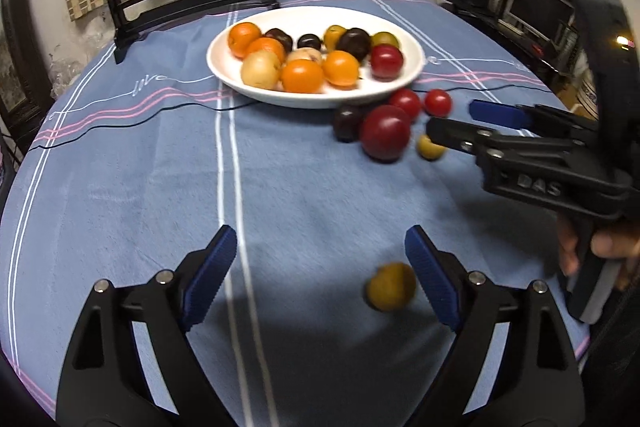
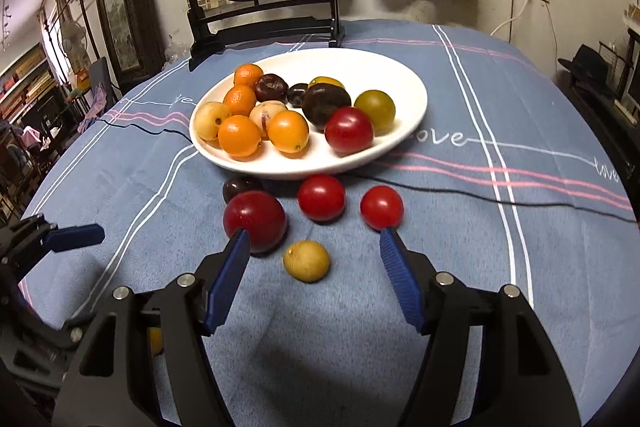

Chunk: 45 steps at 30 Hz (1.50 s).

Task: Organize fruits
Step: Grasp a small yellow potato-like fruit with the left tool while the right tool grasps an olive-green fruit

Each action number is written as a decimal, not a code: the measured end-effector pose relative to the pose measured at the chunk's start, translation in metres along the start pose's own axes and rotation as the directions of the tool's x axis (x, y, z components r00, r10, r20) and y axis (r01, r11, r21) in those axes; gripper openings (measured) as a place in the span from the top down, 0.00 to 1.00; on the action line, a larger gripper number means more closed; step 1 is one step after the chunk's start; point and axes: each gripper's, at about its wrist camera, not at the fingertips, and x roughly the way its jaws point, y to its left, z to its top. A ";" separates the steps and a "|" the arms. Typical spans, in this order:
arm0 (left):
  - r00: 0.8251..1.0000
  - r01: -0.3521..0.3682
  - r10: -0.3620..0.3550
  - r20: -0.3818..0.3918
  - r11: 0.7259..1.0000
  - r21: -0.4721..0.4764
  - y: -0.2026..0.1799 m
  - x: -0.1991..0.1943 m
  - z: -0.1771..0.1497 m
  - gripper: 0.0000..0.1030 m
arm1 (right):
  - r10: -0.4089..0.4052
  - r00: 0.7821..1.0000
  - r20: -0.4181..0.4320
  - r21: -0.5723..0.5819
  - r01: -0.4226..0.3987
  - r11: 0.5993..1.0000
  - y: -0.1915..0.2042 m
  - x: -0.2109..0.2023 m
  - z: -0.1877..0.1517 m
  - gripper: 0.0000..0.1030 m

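Blue ribbed pads line both tools, and both sets of jaws stand wide with nothing between them. Nearest the left gripper (image 1: 320, 279), a small yellow-brown fruit (image 1: 391, 287) lies on the blue cloth (image 1: 160, 187), just inside the right-hand pad and well off the centre line; it is blurred, so whether it sits still or rolls I cannot tell. It looks close to round, with no long axis to line up on, so closing on it would probably call for a shift to the right first. In front of the right gripper (image 2: 314, 259), a yellow oval fruit (image 2: 307, 261) sits between the fingertips, a little left of centre, its long axis running roughly across the opening from pad to pad and its small dark end spot facing left. This is the nearer, better-aligned pick, and the right hand is plainly closer to it. Just beyond, the big dark red plum (image 2: 255, 221) is partly hidden behind the left fingertip and may be nudged in a grasp. Farther on lie two red tomatoes (image 2: 321, 197) and a dark plum (image 2: 242, 188) beside the white plate (image 2: 412, 83), which already holds oranges, plums and pale fruit.
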 end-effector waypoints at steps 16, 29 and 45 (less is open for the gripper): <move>0.992 0.081 -0.073 -0.103 0.994 0.072 -0.023 0.012 -0.022 0.74 | -0.013 1.000 -0.017 -0.021 0.013 1.000 0.007 -0.002 -0.005 0.34; 0.994 0.052 -0.048 -0.097 0.998 0.039 -0.005 0.023 -0.003 0.74 | -0.093 0.990 -0.111 -0.118 0.080 0.990 0.023 0.022 -0.006 0.73; 1.000 0.005 -0.004 -0.016 0.998 0.062 0.001 0.016 0.042 0.74 | -0.056 0.998 0.015 -0.108 0.057 0.992 0.028 -0.016 0.020 0.73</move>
